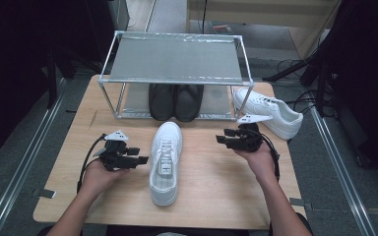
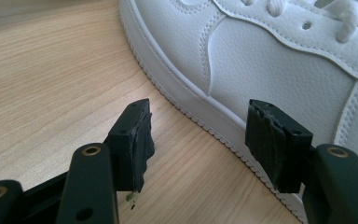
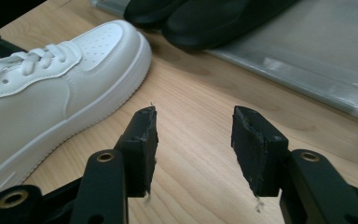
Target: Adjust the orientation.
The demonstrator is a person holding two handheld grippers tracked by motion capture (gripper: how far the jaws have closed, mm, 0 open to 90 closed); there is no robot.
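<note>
Sneaker [image 1: 166, 160] midway between open tongs, probably untouched.

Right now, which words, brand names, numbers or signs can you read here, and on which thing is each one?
None can be read.
White shoe: a dark tongue label, too small and blurred to read.
Black shoes, other white shoe, metal rack: no text visible.

A metal-framed shoe rack [image 1: 176, 59] stands at the far side of the wooden desk [image 1: 211, 172]. A pair of black shoes [image 1: 175, 101] sits on its lower shelf, toes outward. A second white sneaker [image 1: 268, 112] lies just right of the rack
</note>
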